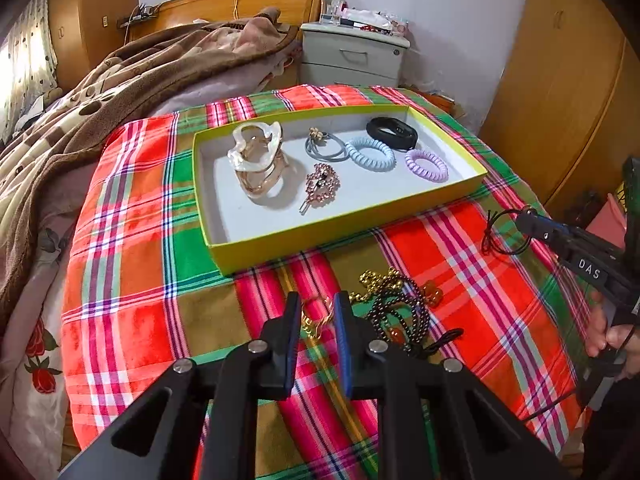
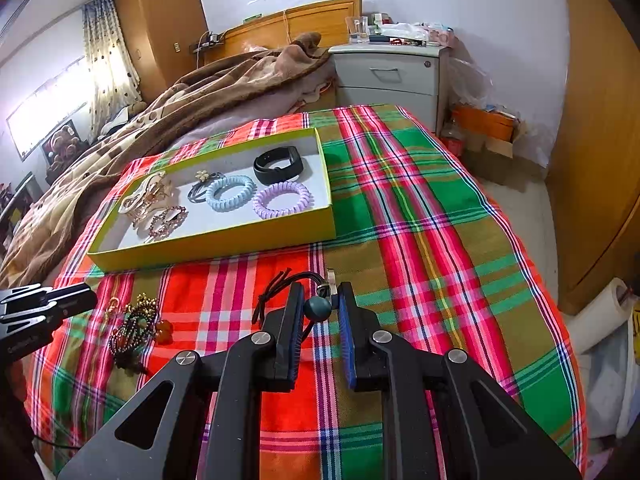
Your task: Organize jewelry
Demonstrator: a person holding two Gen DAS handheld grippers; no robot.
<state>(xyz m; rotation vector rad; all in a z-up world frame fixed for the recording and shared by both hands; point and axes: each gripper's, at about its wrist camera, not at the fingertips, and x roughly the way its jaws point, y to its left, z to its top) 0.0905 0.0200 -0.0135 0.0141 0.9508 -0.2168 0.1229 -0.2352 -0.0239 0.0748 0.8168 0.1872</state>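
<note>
The right gripper (image 2: 318,300) is clamped on a black hair tie (image 2: 280,292) with a teal bead (held above the plaid cloth), the yellow tray (image 2: 216,246) ahead and leftward, while the left gripper (image 1: 317,308), narrowly parted, hovers over the bead necklaces (image 1: 392,304) near the cloth's front edge.

Plaid cloth (image 2: 420,216) covers the near bed. Brown blanket (image 1: 132,76) heaped far left. Grey nightstand (image 2: 390,76) far centre, clutter on top. Wooden wardrobe (image 2: 600,140) right.
</note>
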